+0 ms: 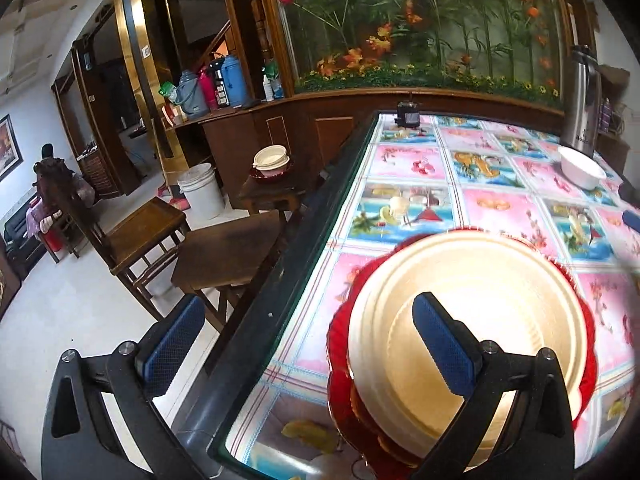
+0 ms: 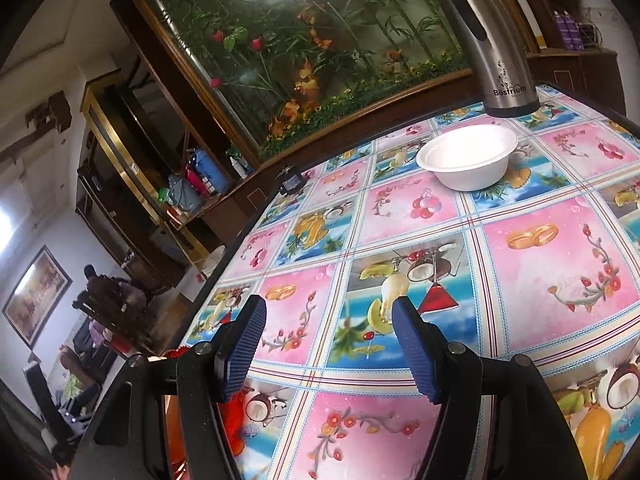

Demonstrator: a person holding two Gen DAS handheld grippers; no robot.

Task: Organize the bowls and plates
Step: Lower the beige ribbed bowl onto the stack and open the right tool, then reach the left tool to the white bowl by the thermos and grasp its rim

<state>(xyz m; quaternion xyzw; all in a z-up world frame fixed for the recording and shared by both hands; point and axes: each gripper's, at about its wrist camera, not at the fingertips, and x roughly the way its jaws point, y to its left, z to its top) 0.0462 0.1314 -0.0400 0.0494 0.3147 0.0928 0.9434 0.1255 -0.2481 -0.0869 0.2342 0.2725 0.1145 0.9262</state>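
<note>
A cream bowl (image 1: 460,312) sits upside up on a stack of red scalloped plates (image 1: 340,360) near the table's left edge. My left gripper (image 1: 310,344) is open wide. Its right finger (image 1: 444,344) hangs over the bowl's inside and its left finger (image 1: 176,344) is out past the table edge, with nothing pressed between them. A white bowl (image 2: 468,156) stands far across the table, seen also in the left wrist view as the white bowl (image 1: 582,166). My right gripper (image 2: 330,348) is open above the patterned tablecloth, empty, and well short of the white bowl. A red plate edge (image 2: 236,420) shows under its left finger.
A steel thermos (image 2: 488,40) stands just behind the white bowl. The table (image 1: 280,320) has a dark raised rim on the left. Beyond it are wooden stools, one stool (image 1: 272,196) bearing another bowl-and-plate stack (image 1: 272,160), and a white bucket (image 1: 200,192).
</note>
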